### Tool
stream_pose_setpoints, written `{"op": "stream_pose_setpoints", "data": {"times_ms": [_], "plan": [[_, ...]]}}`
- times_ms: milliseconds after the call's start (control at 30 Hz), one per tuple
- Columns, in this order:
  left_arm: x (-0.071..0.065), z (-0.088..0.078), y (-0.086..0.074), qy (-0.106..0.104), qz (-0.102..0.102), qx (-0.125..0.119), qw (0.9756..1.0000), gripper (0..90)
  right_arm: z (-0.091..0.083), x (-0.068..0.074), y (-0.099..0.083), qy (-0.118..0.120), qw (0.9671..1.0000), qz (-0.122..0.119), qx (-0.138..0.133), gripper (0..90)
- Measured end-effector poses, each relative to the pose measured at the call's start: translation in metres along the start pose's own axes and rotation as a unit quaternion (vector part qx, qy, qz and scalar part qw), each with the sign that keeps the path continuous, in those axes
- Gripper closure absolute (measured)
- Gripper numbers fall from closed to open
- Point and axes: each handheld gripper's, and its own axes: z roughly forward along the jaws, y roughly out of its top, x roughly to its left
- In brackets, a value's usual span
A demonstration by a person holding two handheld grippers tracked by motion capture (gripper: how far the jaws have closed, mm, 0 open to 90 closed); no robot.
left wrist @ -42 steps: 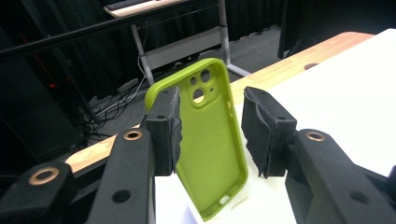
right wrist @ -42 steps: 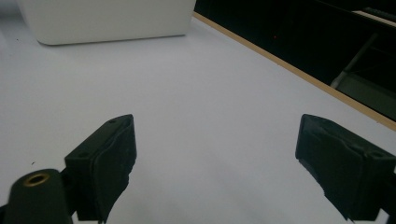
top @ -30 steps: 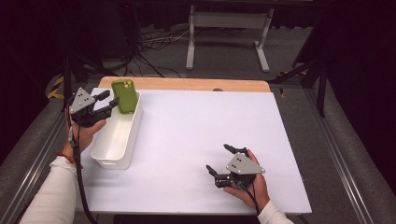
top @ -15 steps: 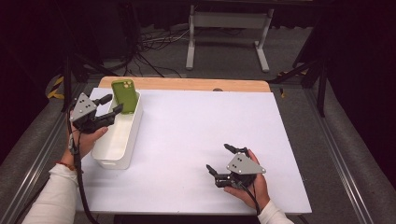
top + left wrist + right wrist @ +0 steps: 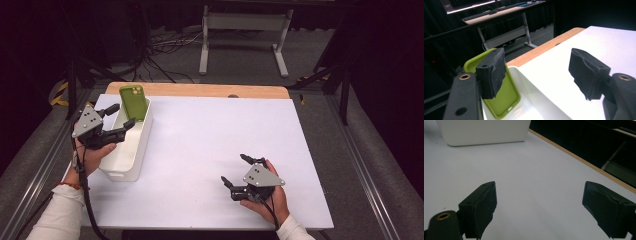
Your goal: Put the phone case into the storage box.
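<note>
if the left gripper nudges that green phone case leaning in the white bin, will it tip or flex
The green phone case stands nearly upright against the end wall of the white plastic bin, so a nudge would probably tip it flat. It looks like a thin empty shell, likely light and somewhat bendy. The left gripper is open beside it.

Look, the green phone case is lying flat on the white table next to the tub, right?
Not quite. The green phone case is not flat on the table; it stands leaning inside the far end of the white tub. The high view shows it.
</note>
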Motion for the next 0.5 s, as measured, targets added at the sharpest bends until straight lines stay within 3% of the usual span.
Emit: {"op": "stream_pose_setpoints", "data": {"times_ms": [167, 500], "plan": [[-0.009, -0.003, 0.003, -0.006, 0.007, -0.004, 0.9999, 27.1, -0.001, 0.000, 0.000, -0.002, 1.0000, 0.001, -0.004, 13.1], [-0.023, -0.003, 0.005, -0.012, -0.001, -0.018, 0.9998, 19.3, -0.004, 0.000, 0.002, -0.004, 1.0000, 0.001, -0.008, 12.5]]}}
